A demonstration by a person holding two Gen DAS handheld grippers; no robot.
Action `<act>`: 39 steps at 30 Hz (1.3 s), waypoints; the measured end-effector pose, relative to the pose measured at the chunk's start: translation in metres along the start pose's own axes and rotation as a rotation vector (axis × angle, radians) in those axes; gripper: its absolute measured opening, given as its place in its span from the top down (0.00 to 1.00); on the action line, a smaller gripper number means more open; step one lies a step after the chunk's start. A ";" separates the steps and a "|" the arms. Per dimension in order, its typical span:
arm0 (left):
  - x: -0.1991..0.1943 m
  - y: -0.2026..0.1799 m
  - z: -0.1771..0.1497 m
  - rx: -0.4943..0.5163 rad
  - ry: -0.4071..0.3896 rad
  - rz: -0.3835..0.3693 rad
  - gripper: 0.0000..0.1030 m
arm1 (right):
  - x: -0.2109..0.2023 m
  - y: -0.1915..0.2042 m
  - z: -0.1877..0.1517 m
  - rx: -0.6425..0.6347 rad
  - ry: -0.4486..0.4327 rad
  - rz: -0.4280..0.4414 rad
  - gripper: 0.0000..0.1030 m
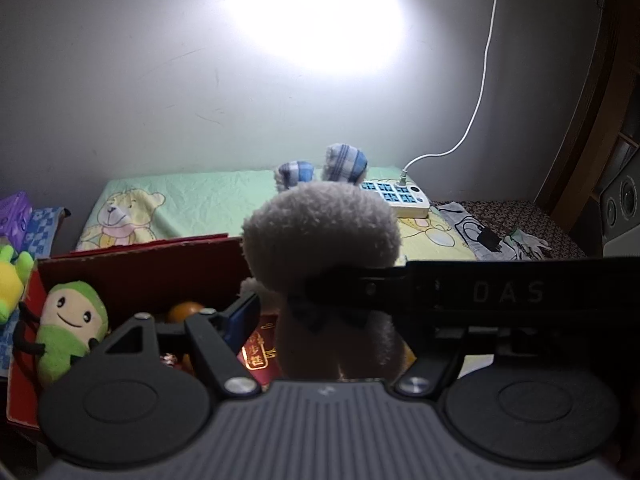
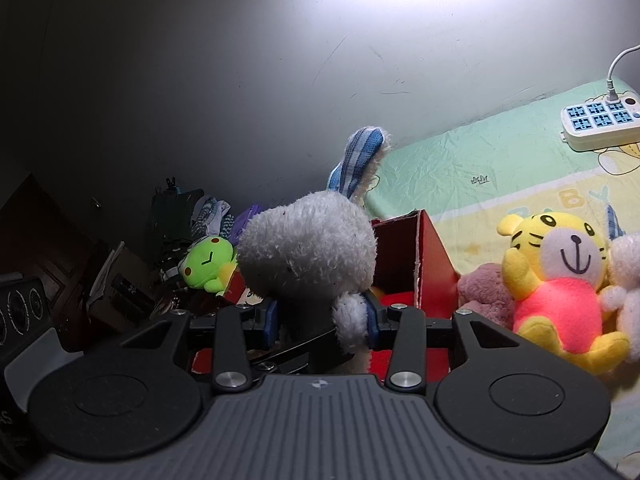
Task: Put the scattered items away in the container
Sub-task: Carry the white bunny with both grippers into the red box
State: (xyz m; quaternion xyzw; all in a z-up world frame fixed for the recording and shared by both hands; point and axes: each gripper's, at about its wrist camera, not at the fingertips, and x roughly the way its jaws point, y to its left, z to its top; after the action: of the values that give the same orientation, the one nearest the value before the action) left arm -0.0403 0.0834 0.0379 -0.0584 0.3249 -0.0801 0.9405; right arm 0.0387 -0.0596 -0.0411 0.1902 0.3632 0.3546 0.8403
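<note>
Now the rabbit [image 2: 308, 248] stands upright, ears up, pinched at the body in the right claw [image 2: 322, 318] and also between the pads of the left claw [image 1: 320, 312]; the red box [image 1: 140, 268] lies just below and left, nearer the left claw.

A plain grey-white plaster wall [image 1: 160, 80], marked with faint scratches, is lit by a strong glare of lamp light [image 1: 316, 12] near the top. A pale green cartoon-printed bed sheet [image 1: 192, 200] is spread below it (a bear is drawn on it). A white power strip with blue sockets [image 1: 400, 196] lies on the sheet, with a white cable [image 1: 480, 92] plugged in. Dark wooden furniture [image 1: 600, 140] stands at the right.
</note>
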 end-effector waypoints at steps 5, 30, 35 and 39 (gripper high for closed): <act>-0.002 0.029 -0.008 -0.001 0.017 0.018 0.27 | 0.026 0.014 -0.009 0.003 0.017 -0.005 0.58; 0.052 0.131 -0.025 -0.056 0.169 0.079 0.28 | 0.141 0.016 -0.018 0.041 0.237 -0.023 0.58; 0.061 0.141 -0.027 -0.098 0.200 0.105 0.28 | 0.160 0.014 -0.019 0.071 0.294 0.006 0.58; 0.066 0.149 -0.031 -0.116 0.226 0.125 0.28 | 0.170 0.009 -0.022 0.110 0.341 0.016 0.57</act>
State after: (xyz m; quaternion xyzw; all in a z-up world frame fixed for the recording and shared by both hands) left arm 0.0087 0.2156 -0.0501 -0.0831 0.4356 -0.0085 0.8962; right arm 0.1004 0.0726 -0.1311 0.1759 0.5178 0.3679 0.7521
